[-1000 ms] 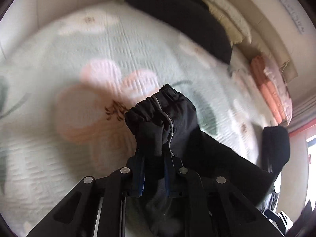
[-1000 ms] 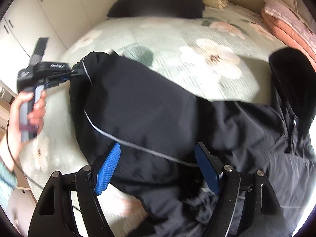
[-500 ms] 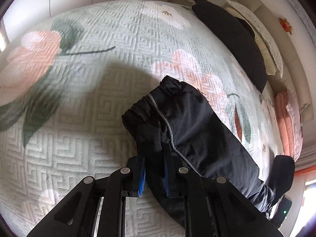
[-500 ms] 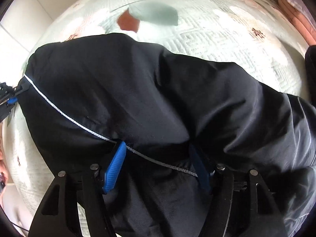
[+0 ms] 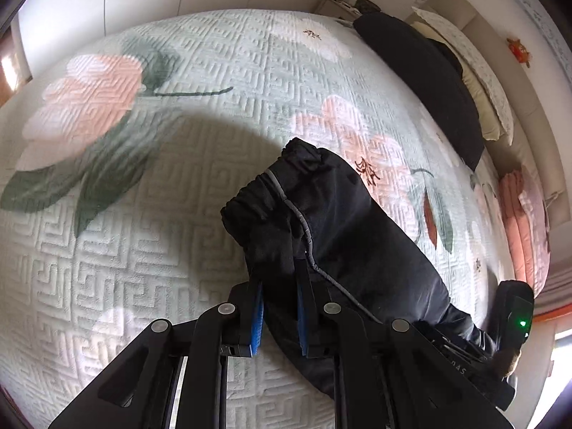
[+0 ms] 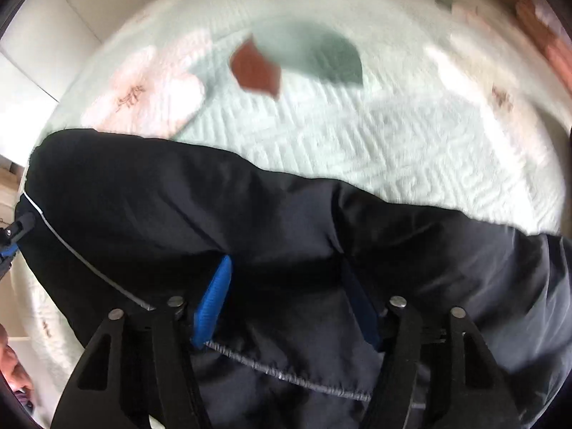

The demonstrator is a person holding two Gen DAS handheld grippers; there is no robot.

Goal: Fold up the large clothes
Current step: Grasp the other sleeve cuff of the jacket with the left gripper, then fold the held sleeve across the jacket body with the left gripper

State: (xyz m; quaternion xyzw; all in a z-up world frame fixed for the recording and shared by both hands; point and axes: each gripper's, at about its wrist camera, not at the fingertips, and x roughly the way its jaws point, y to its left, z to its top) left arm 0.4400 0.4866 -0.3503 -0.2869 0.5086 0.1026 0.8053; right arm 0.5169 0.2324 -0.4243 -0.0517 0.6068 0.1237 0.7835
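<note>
A black garment with a thin grey piping line lies stretched across the flowered bedspread [image 5: 118,236]. My left gripper [image 5: 279,275] is shut on its gathered elastic end [image 5: 282,193], low over the bed. In the right wrist view the garment [image 6: 178,200] fills the lower half. My right gripper [image 6: 286,286] has its blue-padded fingers [image 6: 211,307] partly closed around a bunch of the black cloth near the piped hem [image 6: 286,375]. The left gripper's tip shows at the left edge of the right wrist view [image 6: 14,236].
A second black garment [image 5: 422,75] lies at the bed's far side against cream pillows [image 5: 479,71]. A folded pink quilt [image 5: 522,221] sits at the right edge. White cupboards [image 6: 39,46] stand beyond the bed. The right gripper's body [image 5: 514,314] shows its green light.
Both grippers came down with the garment onto the bed. The right gripper's fingers have narrowed from wide open onto the cloth. The left gripper stays shut on the elastic end.
</note>
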